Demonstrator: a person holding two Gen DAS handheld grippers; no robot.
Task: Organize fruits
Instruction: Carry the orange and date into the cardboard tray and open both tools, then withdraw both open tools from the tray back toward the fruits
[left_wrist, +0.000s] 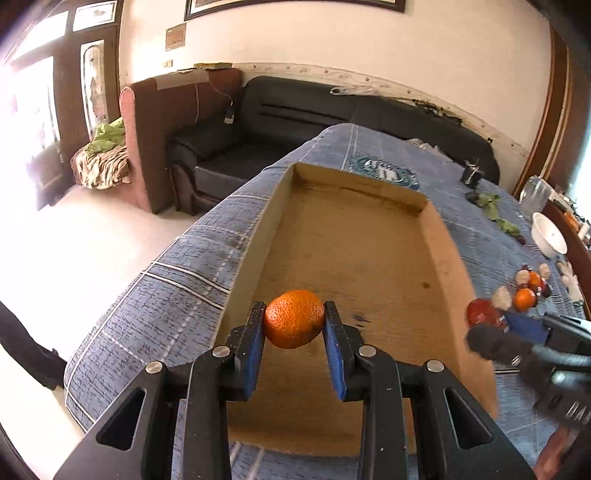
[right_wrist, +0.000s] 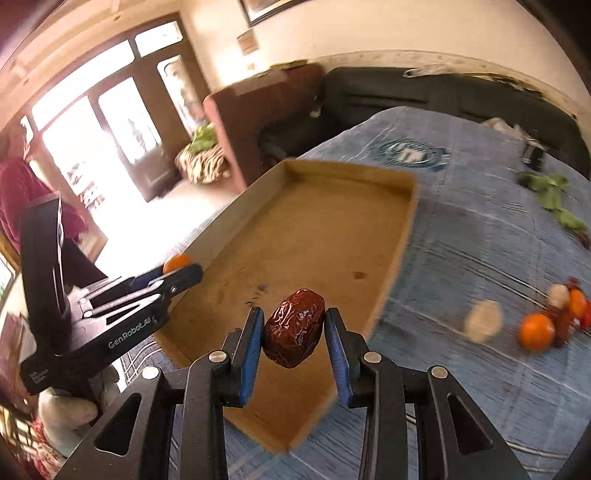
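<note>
My left gripper (left_wrist: 294, 320) is shut on an orange tangerine (left_wrist: 294, 318) and holds it above the near left part of a shallow cardboard tray (left_wrist: 439, 258). My right gripper (right_wrist: 294, 328) is shut on a wrinkled dark red date (right_wrist: 293, 326) above the near end of the same tray (right_wrist: 402, 236). The tray floor is bare. The left gripper with its tangerine (right_wrist: 176, 263) shows at the left of the right wrist view. The right gripper (left_wrist: 491, 325) shows blurred at the right of the left wrist view.
The tray lies on a blue checked cloth (left_wrist: 177, 288). A cluster of loose fruit, with tangerines (right_wrist: 535, 330) and pale round pieces (right_wrist: 483, 320), lies right of the tray. Green leaves (right_wrist: 550, 192), a white bowl (left_wrist: 548, 234) and a black sofa (left_wrist: 295, 122) are beyond.
</note>
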